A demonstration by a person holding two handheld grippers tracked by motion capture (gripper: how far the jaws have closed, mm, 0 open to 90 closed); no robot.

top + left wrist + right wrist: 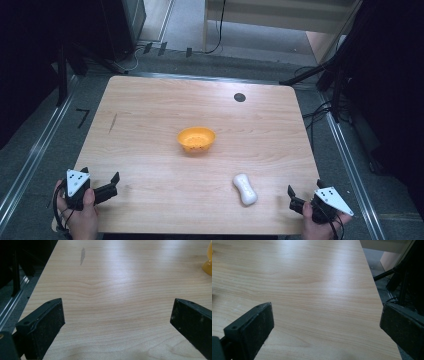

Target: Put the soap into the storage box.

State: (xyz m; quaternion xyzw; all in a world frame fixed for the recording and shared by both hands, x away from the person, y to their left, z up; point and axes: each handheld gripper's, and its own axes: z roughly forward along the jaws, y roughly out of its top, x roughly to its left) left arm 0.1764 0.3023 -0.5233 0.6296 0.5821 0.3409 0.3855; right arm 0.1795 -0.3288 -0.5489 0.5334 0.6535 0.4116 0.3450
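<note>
The wooden table (pixel 165 105) takes up most of the high view, pale and grained, with a small dark scuff toward 10 o'clock and a black round dot (pixel 240 97) near the far edge at about 1 o'clock. Grey floor and dark stands ring it, with cables trailing at 12 and 3 o'clock. Nothing lies between either tool and the things on the tabletop.

An orange bowl (pixel 196 139) sits at the table's centre, upright and open-topped; its edge also peeks in at 2 o'clock of the left gripper view.

The left hand (pixel 82 212) comes in at 7 o'clock, wrapped around the left gripper (pixel 100 176), which rests low at the near edge and points inward over the wood. Its jaws stand wide apart, released, with bare table between them. The right hand (pixel 315 227) enters at 5 o'clock holding the right gripper (pixel 303 188), also low and at the near edge; its jaws too stand spread, grasping nothing.

A small white dog-bone toy (pixel 245 188) lies flat at 5 o'clock from the bowl, well apart from it, near the right gripper at its 9 o'clock. It is smooth, glossy, and pinched at the waist.
</note>
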